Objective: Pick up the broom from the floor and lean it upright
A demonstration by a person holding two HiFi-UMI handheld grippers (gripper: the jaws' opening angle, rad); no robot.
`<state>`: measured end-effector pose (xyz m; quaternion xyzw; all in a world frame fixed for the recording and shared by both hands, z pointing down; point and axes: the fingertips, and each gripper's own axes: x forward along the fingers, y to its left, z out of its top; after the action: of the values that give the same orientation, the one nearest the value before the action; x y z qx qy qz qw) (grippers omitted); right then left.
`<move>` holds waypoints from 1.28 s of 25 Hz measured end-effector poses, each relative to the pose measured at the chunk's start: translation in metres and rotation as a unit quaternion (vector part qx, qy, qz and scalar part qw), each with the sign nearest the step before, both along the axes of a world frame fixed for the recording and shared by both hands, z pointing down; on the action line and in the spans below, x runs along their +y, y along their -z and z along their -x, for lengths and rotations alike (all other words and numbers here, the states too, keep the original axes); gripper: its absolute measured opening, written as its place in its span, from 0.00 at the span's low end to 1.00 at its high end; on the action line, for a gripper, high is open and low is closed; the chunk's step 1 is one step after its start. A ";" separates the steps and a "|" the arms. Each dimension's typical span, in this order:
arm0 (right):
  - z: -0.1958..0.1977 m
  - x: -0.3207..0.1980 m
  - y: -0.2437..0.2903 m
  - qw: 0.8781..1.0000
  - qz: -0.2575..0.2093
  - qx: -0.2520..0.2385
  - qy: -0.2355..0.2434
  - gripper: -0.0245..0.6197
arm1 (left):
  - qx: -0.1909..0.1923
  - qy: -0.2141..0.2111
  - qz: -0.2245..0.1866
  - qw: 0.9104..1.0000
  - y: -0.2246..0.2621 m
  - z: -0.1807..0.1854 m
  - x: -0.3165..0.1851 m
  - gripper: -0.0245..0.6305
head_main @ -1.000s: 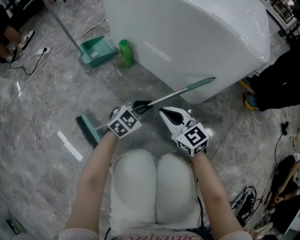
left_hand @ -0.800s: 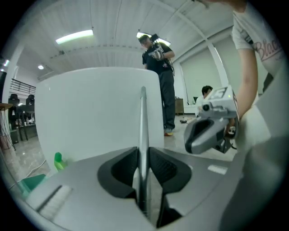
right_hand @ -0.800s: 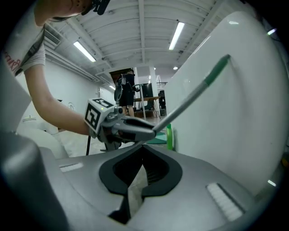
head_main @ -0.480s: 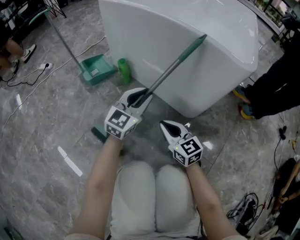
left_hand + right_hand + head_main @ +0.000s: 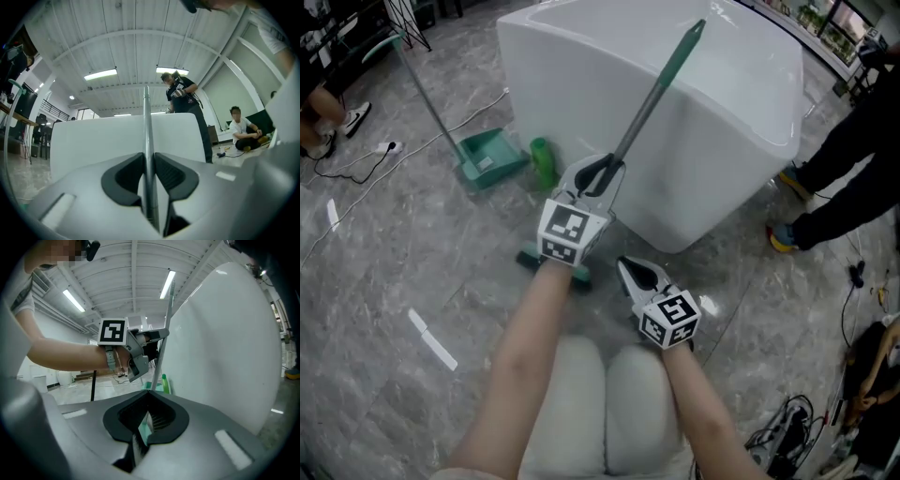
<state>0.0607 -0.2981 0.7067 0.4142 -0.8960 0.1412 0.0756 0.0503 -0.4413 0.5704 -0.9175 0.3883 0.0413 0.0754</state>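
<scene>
The broom stands steeply tilted, its metal handle [image 5: 639, 117] rising to a green grip [image 5: 686, 45] in front of the white tub [image 5: 712, 141]. Its teal head [image 5: 555, 266] rests on the floor, half hidden under my left forearm. My left gripper [image 5: 600, 174] is shut on the handle's lower part; in the left gripper view the pole [image 5: 146, 126] runs straight up between the pads. My right gripper [image 5: 631, 269] hangs low beside the broom head, shut and holding nothing. The right gripper view shows the left gripper [image 5: 158, 347] clamped on the handle [image 5: 167, 319].
A teal dustpan [image 5: 492, 155] with a long handle and a green bottle [image 5: 543, 161] sit by the tub's left side. Cables [image 5: 366, 136] lie on the floor at left. A person in dark clothes [image 5: 848, 173] stands at right. A white strip [image 5: 431, 339] lies on the floor.
The left gripper has risen with the handle, swinging the broom from nearly flat to steeply upright, and its head has slid closer in. The right gripper has barely moved.
</scene>
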 end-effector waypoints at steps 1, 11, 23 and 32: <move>-0.002 -0.001 -0.001 1.000 0.001 -0.001 -0.004 0.04 | -0.003 0.005 0.000 1.000 -0.001 -0.003 -0.005 0.16; -0.009 0.002 -0.001 1.000 0.000 -0.004 -0.007 0.04 | -0.021 0.005 0.007 1.000 -0.016 -0.029 -0.024 0.16; -0.016 0.001 0.000 1.000 -0.003 -0.013 -0.010 0.04 | -0.034 -0.002 0.009 0.999 -0.025 -0.030 -0.023 0.42; -0.022 0.012 0.056 1.000 0.014 -0.012 -0.013 0.04 | -0.022 -0.015 0.040 0.999 0.008 -0.010 0.006 0.31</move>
<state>0.0829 -0.2857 0.6509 0.4228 -0.8893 0.1598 0.0692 0.0603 -0.4353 0.5627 -0.9263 0.3738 0.0064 0.0469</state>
